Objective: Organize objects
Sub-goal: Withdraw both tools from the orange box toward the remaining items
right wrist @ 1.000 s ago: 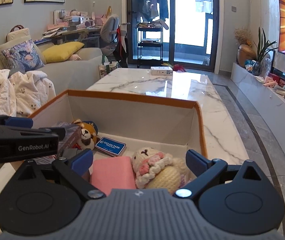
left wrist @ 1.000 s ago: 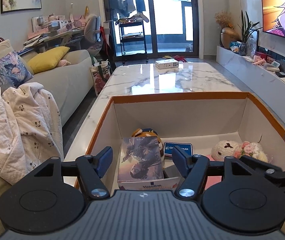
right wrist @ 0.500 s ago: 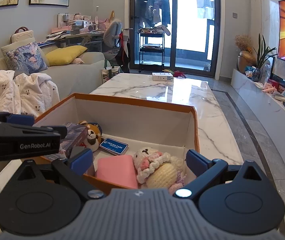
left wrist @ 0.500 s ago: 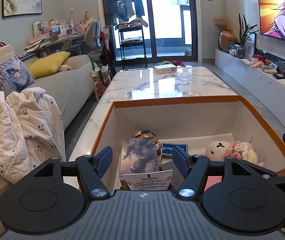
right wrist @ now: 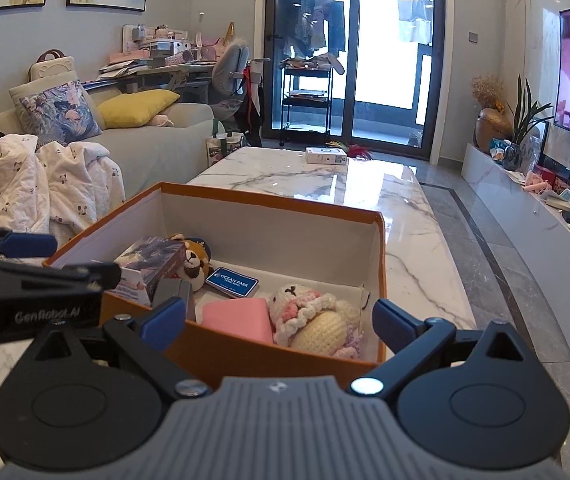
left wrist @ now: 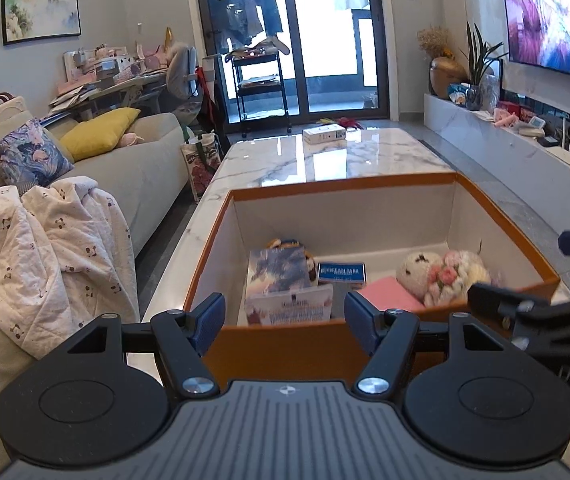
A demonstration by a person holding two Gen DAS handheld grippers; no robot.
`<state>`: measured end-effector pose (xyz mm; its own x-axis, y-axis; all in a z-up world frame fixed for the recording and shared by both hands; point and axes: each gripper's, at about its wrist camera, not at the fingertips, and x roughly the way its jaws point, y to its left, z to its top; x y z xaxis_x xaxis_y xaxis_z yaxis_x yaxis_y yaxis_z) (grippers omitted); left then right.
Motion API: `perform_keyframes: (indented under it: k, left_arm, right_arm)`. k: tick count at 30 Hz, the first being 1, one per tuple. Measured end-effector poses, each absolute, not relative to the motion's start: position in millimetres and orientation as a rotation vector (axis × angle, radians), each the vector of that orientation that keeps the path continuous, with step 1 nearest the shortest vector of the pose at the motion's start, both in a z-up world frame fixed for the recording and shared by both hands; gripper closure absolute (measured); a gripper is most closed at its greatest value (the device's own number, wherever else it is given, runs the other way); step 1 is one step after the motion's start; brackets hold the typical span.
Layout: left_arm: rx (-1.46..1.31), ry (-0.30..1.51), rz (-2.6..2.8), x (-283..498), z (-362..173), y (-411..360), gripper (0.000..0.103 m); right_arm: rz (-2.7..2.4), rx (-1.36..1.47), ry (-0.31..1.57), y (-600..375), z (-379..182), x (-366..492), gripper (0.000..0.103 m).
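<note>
An orange box (left wrist: 341, 184) with a white inside stands on the marble table (left wrist: 325, 160). In it lie a picture-printed carton (left wrist: 281, 276), a blue card (left wrist: 341, 273), a pink pad (left wrist: 389, 294), a crocheted doll (left wrist: 441, 276) and a small plush (right wrist: 195, 260). My left gripper (left wrist: 284, 320) is open and empty, just before the box's near wall. My right gripper (right wrist: 279, 320) is open and empty, at the box's near right corner (right wrist: 381, 344).
A white carton (left wrist: 324, 135) lies at the table's far end. A sofa with a quilt (left wrist: 45, 248) and cushions runs along the left. A low TV shelf (left wrist: 505, 148) runs along the right. A rolling rack (left wrist: 261, 92) stands before the glass doors.
Both grippers have drawn back and up from inside the box to in front of its near wall. Both stay open and empty. The box contents have not moved.
</note>
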<state>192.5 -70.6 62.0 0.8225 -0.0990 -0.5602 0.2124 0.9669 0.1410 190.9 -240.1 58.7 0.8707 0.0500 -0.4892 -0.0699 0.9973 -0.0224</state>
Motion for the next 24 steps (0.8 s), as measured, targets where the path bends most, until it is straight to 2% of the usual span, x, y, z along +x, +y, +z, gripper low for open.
perform_keyframes:
  k: [16,24]
  left_arm:
    - [0.169,0.607,-0.173,139.5,50.9,-70.7,0.026]
    - [0.141,0.682,-0.218,145.4,30.8,-69.9,0.026]
  right_arm:
    - [0.102,-0.096,0.495,-240.8,64.2,159.7,0.003]
    - [0.095,-0.128,0.515,-259.3,56.2,145.7,0.002]
